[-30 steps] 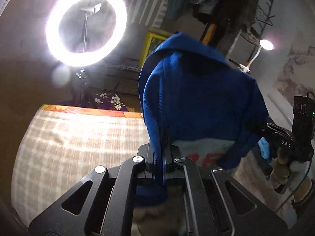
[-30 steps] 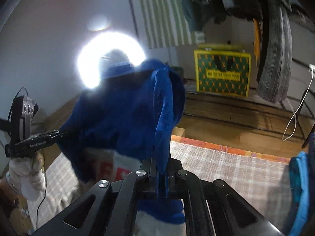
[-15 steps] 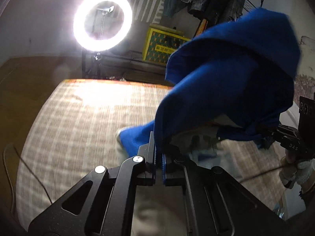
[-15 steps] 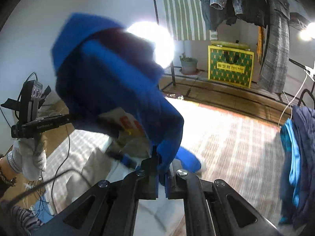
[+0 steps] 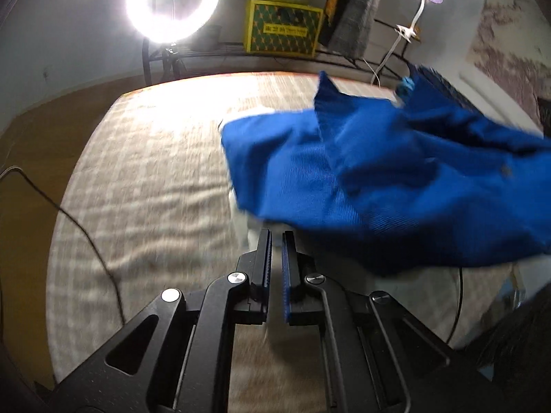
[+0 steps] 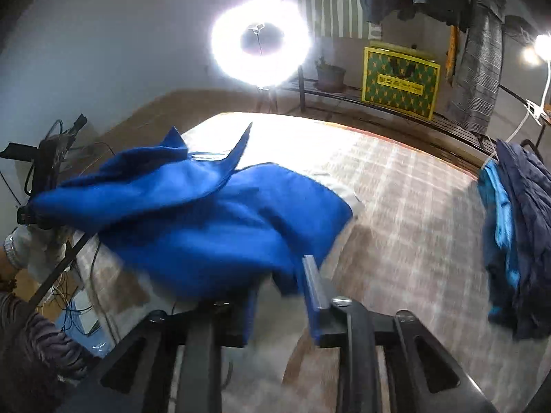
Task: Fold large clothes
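Note:
A large blue garment (image 5: pixel 378 179) with a pale lower part is falling loose over the checked bed cover (image 5: pixel 144 179); it also shows in the right wrist view (image 6: pixel 206 220). My left gripper (image 5: pixel 276 237) has its jaws slightly apart with nothing between them, just in front of the garment's near edge. My right gripper (image 6: pixel 279 275) is open wide; the garment's near edge hangs over its left finger, and the right finger (image 6: pixel 311 275) is bare. The left gripper handle and gloved hand (image 6: pixel 31 234) show at the garment's far left.
A bright ring light (image 6: pixel 260 43) stands beyond the bed's far edge. A yellow-green box (image 6: pixel 399 82) sits on a low rack. Dark and light-blue clothes (image 6: pixel 516 234) lie piled on the bed's right side. A cable (image 5: pixel 86 234) runs over the cover's left edge.
Both grippers have let go of the blue garment. It has dropped from held high in the air down onto the bed. The right jaws opened wide, the left only slightly.

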Available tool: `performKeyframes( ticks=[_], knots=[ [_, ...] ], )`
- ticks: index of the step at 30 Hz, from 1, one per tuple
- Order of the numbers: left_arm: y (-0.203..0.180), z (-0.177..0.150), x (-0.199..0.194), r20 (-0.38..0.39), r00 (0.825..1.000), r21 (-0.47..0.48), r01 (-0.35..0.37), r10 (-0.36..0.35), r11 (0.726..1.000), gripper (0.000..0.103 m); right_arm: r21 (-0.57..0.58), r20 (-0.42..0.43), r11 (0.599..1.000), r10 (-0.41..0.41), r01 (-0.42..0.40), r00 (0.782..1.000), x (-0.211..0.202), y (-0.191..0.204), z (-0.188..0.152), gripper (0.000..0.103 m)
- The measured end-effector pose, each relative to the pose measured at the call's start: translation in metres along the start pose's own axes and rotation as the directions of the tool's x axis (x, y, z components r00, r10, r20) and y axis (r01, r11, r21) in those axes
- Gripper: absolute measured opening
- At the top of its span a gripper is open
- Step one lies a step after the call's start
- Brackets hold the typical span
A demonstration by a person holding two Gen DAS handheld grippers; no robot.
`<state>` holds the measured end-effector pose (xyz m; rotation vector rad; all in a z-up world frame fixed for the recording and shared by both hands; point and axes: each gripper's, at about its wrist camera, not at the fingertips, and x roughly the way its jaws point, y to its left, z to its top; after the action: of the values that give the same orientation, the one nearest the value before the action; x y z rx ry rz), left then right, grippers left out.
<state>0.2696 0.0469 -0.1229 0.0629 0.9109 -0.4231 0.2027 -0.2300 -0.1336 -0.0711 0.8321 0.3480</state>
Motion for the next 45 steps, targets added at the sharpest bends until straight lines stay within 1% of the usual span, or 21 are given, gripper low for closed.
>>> performKeyframes(
  ticks=[5, 9, 11, 13, 14, 16, 18, 19, 20, 21, 24, 26, 28, 29, 32, 36, 38, 39, 42, 44, 45],
  knots=[
    [0.0, -0.024, -0.043, 0.022, 0.999, 0.007, -0.023, 0.023, 1.0, 0.002, 0.01, 0.027, 1.0, 0.017, -0.018, 0.999, -0.046, 0.015, -0.028, 0.029],
    [0.006, -0.028, -0.09, 0.091, 0.996, -0.035, -0.012, 0.015, 0.999, 0.005, 0.038, 0.106, 0.997, 0.06, -0.064, 0.993, -0.093, 0.02, -0.042, 0.03],
    [0.008, -0.025, -0.115, 0.135, 0.991, -0.07, 0.017, -0.008, 0.997, 0.01, 0.04, 0.163, 0.995, 0.08, -0.087, 0.983, -0.122, 0.024, -0.043, 0.032],
    [0.009, -0.018, -0.137, 0.168, 0.986, -0.094, 0.041, -0.025, 0.995, 0.02, 0.034, 0.211, 0.995, 0.084, -0.093, 0.974, -0.15, 0.031, -0.044, 0.032],
    [0.007, -0.015, -0.152, 0.189, 0.981, -0.103, 0.062, -0.042, 0.993, 0.022, 0.029, 0.237, 0.995, 0.082, -0.092, 0.968, -0.164, 0.032, -0.044, 0.032],
    [0.003, -0.01, -0.172, 0.211, 0.976, -0.1, 0.076, -0.054, 0.992, 0.022, 0.018, 0.292, 0.996, 0.075, -0.084, 0.954, -0.196, 0.035, -0.041, 0.036],
    [-0.004, -0.005, -0.198, 0.239, 0.969, -0.089, 0.089, -0.065, 0.992, 0.024, 0.014, 0.34, 0.997, 0.072, -0.081, 0.938, -0.226, 0.036, -0.038, 0.043],
    [-0.007, -0.002, -0.21, 0.249, 0.966, -0.088, 0.098, -0.074, 0.991, 0.031, 0.011, 0.366, 0.996, 0.075, -0.084, 0.927, -0.242, 0.037, -0.037, 0.045],
    [-0.011, 0.001, -0.224, 0.262, 0.961, -0.099, 0.118, -0.088, 0.988, 0.037, 0.011, 0.385, 0.996, 0.079, -0.09, 0.92, -0.254, 0.039, -0.035, 0.046],
    [-0.013, 0.004, -0.232, 0.268, 0.958, -0.107, 0.13, -0.098, 0.986, 0.045, 0.018, 0.401, 0.995, 0.081, -0.096, 0.913, -0.266, 0.039, -0.034, 0.047],
    [-0.025, 0.014, -0.262, 0.281, 0.95, -0.125, 0.178, -0.137, 0.976, 0.046, 0.037, 0.424, 0.992, 0.091, -0.118, 0.901, -0.292, 0.041, -0.03, 0.052],
    [-0.035, 0.018, -0.274, 0.286, 0.946, -0.124, 0.195, -0.153, 0.973, 0.05, 0.042, 0.419, 0.991, 0.095, -0.124, 0.903, -0.295, 0.041, -0.029, 0.057],
    [-0.039, 0.017, -0.275, 0.295, 0.94, -0.135, 0.22, -0.173, 0.966, 0.072, 0.052, 0.409, 0.991, 0.089, -0.121, 0.908, -0.291, 0.043, -0.032, 0.06],
    [-0.039, 0.016, -0.268, 0.294, 0.938, -0.153, 0.235, -0.183, 0.96, 0.074, 0.065, 0.4, 0.989, 0.098, -0.135, 0.911, -0.284, 0.042, -0.035, 0.06],
    [-0.032, 0.01, -0.235, 0.268, 0.942, -0.221, 0.264, -0.202, 0.939, 0.074, 0.124, 0.358, 0.974, 0.132, -0.188, 0.924, -0.249, 0.033, -0.043, 0.06],
    [-0.01, -0.007, -0.16, 0.21, 0.949, -0.377, 0.3, -0.235, 0.876, 0.074, 0.22, 0.254, 0.951, 0.16, -0.218, 0.954, -0.178, 0.02, -0.056, 0.06],
    [0.003, -0.017, -0.117, 0.166, 0.951, -0.458, 0.31, -0.262, 0.833, 0.074, 0.277, 0.194, 0.932, 0.185, -0.235, 0.963, -0.138, 0.011, -0.061, 0.06],
    [0.01, -0.022, -0.1, 0.15, 0.952, -0.493, 0.305, -0.265, 0.815, 0.074, 0.317, 0.164, 0.917, 0.199, -0.242, 0.966, -0.114, 0.005, -0.064, 0.06],
    [0.027, -0.036, -0.059, 0.117, 0.949, -0.577, 0.305, -0.293, 0.758, 0.073, 0.408, 0.109, 0.869, 0.257, -0.279, 0.96, -0.067, -0.007, -0.074, 0.06],
    [0.035, -0.042, -0.035, 0.098, 0.95, -0.606, 0.293, -0.296, 0.74, 0.073, 0.449, 0.077, 0.851, 0.268, -0.274, 0.96, -0.04, -0.013, -0.078, 0.061],
    [0.037, -0.045, -0.028, 0.094, 0.951, -0.612, 0.288, -0.294, 0.736, 0.073, 0.471, 0.065, 0.836, 0.284, -0.281, 0.957, -0.027, -0.016, -0.08, 0.061]
  ],
)
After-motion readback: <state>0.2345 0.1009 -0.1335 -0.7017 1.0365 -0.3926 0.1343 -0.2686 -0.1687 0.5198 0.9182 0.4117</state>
